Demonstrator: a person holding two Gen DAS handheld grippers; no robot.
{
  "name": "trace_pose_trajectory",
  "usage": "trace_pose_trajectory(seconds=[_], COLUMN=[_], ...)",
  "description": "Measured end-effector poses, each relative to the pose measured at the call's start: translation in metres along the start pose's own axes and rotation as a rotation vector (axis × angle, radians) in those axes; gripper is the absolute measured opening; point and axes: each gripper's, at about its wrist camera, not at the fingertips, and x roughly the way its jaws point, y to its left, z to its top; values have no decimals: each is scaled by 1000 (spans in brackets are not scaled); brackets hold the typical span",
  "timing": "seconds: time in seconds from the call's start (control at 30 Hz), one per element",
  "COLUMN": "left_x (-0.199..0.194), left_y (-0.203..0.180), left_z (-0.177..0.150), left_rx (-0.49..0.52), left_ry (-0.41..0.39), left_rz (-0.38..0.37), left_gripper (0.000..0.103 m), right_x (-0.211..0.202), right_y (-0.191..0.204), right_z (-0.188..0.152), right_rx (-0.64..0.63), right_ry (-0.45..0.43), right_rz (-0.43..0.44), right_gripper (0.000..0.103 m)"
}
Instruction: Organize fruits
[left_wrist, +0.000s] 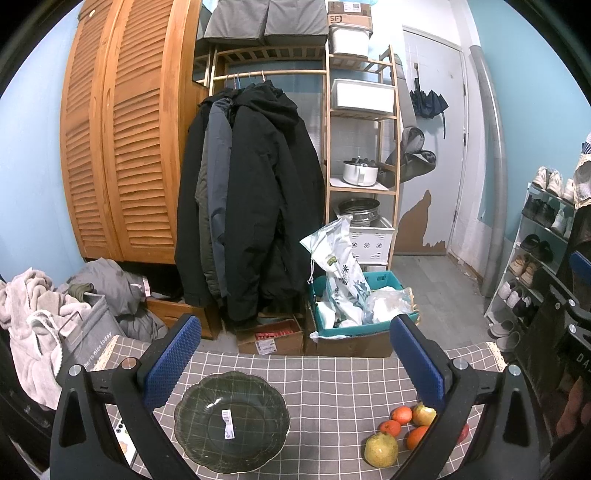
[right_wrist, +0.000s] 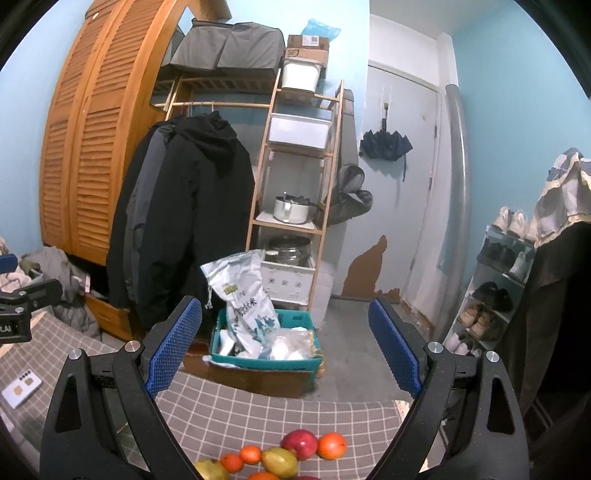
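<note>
A dark green scalloped glass plate (left_wrist: 207, 448) with a white sticker sits on the grey checked tablecloth (left_wrist: 332, 384), low between my left gripper's (left_wrist: 295, 354) open blue-padded fingers. To its right lies a cluster of fruit: a yellow-green pear (left_wrist: 381, 449), several oranges (left_wrist: 402, 414) and a second pear (left_wrist: 424, 415). My right gripper (right_wrist: 286, 343) is open and empty above the same fruit: a red apple (right_wrist: 300, 443), oranges (right_wrist: 331, 445), a yellow-green pear (right_wrist: 280, 461). Both grippers hover apart from the fruit.
Beyond the table edge stand a teal crate (right_wrist: 266, 363) with bags, cardboard boxes (left_wrist: 271, 338), hanging coats (left_wrist: 255, 206), a wooden wardrobe (left_wrist: 122, 147), a shelf (left_wrist: 364, 147) and a shoe rack (right_wrist: 491, 295). A white phone (right_wrist: 20, 387) lies on the cloth at left.
</note>
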Motion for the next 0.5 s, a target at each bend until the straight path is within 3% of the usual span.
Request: trace_pose_trajectory(seconds=[0.5], left_x=[1], left_y=[2], left_z=[0], left_rx=[-2], left_ry=[2], left_rz=[0], left_gripper=[103], right_x=[-1], right_y=[-3], right_z=[-2], right_rx=[0], right_ry=[3], right_rz=[-2], right_gripper=[90])
